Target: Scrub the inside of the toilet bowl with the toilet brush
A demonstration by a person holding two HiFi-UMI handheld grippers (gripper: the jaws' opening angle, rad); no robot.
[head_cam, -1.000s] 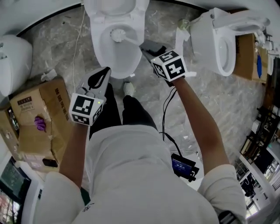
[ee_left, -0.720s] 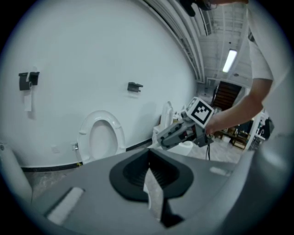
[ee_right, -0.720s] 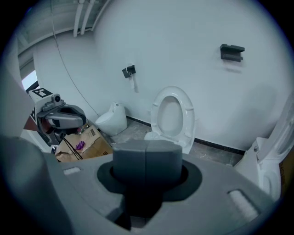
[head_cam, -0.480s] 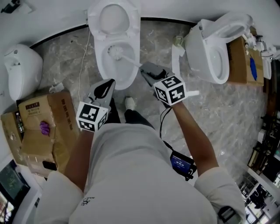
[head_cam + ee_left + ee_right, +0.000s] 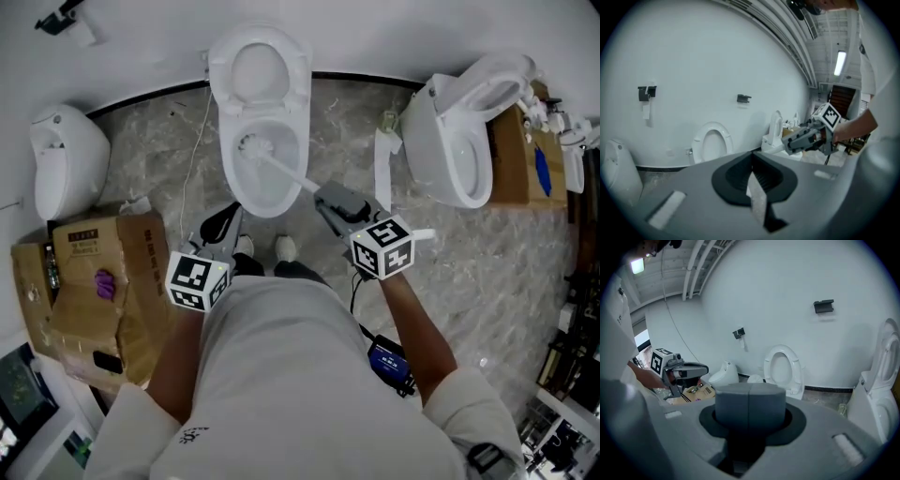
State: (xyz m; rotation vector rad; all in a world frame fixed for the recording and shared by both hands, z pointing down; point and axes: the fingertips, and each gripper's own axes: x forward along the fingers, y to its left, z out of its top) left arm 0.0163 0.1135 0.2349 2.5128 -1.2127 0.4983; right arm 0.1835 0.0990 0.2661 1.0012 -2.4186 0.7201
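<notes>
Where the grey marbled floor (image 5: 487, 253) meets a curved white wall (image 5: 375, 37), the toilet brush (image 5: 281, 169) slants into the toilet bowl (image 5: 272, 195), its white head inside; right gripper (image 5: 321, 194) jaws clamp its handle, left gripper (image 5: 232, 217) jaws closed, empty
</notes>
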